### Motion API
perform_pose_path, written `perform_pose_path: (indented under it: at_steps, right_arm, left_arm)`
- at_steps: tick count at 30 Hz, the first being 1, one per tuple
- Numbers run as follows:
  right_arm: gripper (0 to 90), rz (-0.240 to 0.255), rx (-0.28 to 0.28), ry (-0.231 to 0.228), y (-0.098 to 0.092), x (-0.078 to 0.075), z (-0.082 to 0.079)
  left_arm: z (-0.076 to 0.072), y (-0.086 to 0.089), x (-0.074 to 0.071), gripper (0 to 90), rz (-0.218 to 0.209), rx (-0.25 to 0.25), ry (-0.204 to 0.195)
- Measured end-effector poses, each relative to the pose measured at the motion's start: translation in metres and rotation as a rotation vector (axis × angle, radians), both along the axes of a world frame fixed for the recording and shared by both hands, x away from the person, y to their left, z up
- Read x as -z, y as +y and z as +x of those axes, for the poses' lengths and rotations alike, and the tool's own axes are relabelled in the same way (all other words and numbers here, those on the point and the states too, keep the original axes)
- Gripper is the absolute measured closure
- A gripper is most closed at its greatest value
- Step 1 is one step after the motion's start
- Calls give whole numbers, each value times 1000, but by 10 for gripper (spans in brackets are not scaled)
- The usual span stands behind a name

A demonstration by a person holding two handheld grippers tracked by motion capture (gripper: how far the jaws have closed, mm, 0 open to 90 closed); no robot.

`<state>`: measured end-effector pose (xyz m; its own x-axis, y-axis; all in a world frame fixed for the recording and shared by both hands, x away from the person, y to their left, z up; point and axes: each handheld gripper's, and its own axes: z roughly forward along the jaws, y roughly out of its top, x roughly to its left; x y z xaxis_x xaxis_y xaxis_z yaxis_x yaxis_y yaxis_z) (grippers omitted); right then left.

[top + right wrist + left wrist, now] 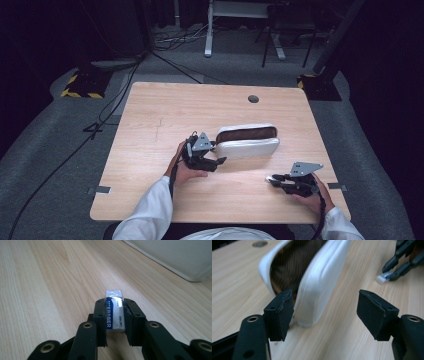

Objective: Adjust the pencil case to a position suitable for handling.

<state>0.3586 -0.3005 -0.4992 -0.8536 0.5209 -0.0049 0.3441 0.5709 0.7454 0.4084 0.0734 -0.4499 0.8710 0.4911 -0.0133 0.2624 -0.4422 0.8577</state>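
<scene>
One white pouch [248, 141] on table [150, 130], left claw [325, 312] spread beside it, right claw [114, 315] clamping one eraser [114, 311].

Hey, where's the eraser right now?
The eraser is pinched in the right claw, low over the table's near right part, right of the open white pencil case.

Your table [150, 130] is pale matt wood grain. The pouch [319, 282] looks like ribbed white cloth, brown-lined. The eraser [114, 312] wears a glossy paper sleeve.
</scene>
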Motion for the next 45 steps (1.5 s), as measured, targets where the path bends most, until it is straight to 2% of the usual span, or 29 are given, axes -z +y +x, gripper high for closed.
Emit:
perform_pose_path:
  at_steps: [2,6,12,15,16,17,19,24,32,37,45]
  right_arm:
    - [733,1,16,2,-6,0,0]
    - [733,0,48,-2,-17,0,0]
    - [733,-1,82,-2,-27,0,0]
    - [733,-1,90,-1,-29,0,1]
    - [733,-4,96,-1,-31,0,1]
    - [733,-4,96,-1,-31,0,1]
    - [733,3,98,-1,-34,0,1]
    - [734,20,115,7,-41,1,1]
    - [734,25,122,8,-43,1,2]
    - [733,33,124,11,-43,2,2]
    - [734,35,125,11,-44,2,2]
  left_arm:
    - [1,-5,-3,337,5,4,-26]
    - [5,-15,-5,356,1,17,-40]
    - [15,-29,-5,406,35,21,-53]
    - [19,-32,-4,472,40,36,-51]
    - [20,-33,-3,548,49,36,-56]
    - [21,-34,-3,548,58,45,-59]
    - [22,-32,-2,622,66,78,-58]
    - [19,-24,-3,710,78,124,-57]
    - [12,2,-6,723,111,142,-50]
    - [8,23,-7,708,120,115,-50]
    - [5,50,-8,621,136,54,-50]
